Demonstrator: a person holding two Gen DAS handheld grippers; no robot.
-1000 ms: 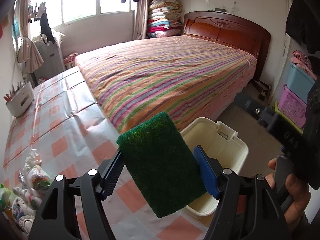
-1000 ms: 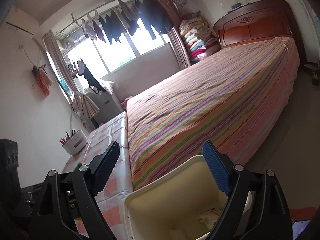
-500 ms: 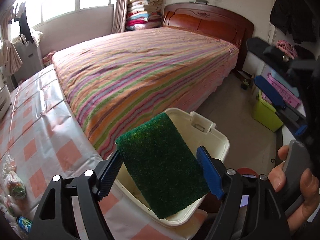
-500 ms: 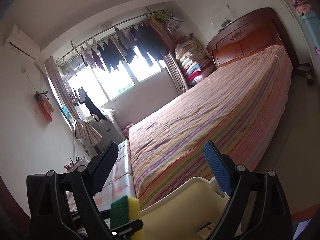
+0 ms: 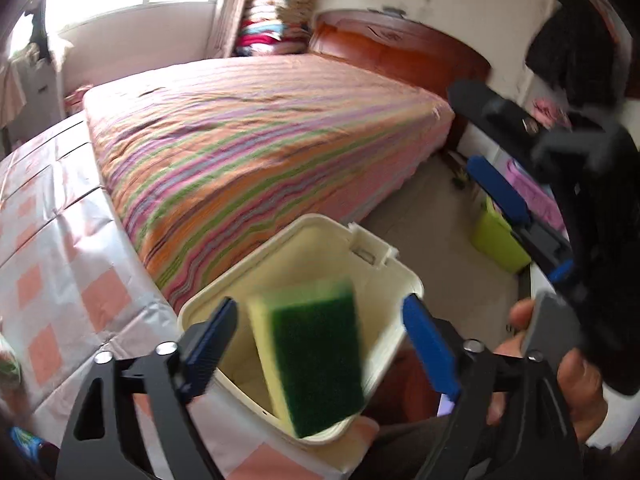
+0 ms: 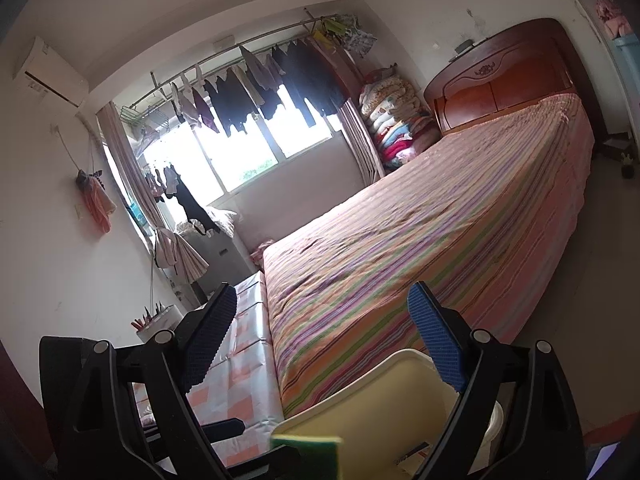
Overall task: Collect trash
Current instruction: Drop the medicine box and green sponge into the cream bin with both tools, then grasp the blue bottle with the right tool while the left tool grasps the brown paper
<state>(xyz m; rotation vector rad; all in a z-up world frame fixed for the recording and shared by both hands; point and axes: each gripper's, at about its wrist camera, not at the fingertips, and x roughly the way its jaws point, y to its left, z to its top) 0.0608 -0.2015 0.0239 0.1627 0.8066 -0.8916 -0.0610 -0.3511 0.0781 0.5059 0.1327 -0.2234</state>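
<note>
Our left gripper [image 5: 318,336] jaws are opening; the yellow-and-green rectangular sponge [image 5: 316,356], loose between them, could clip the cream plastic bin [image 5: 404,280] rim and bounce out. Our right gripper [image 6: 320,340] gapes empty.

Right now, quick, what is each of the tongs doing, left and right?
Left tongs: opening; the sponge sits loose between them, over the bin, pads not touching it.
Right tongs: open, holding nothing.

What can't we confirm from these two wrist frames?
- Sponge: motion-blurred in the left wrist view between the opening left gripper jaws; pad contact unclear. Frame edge cuts it in the right wrist view.
- Bin floor: left view, sponge covers it; right view, right gripper body and frame edge hide most.
</note>
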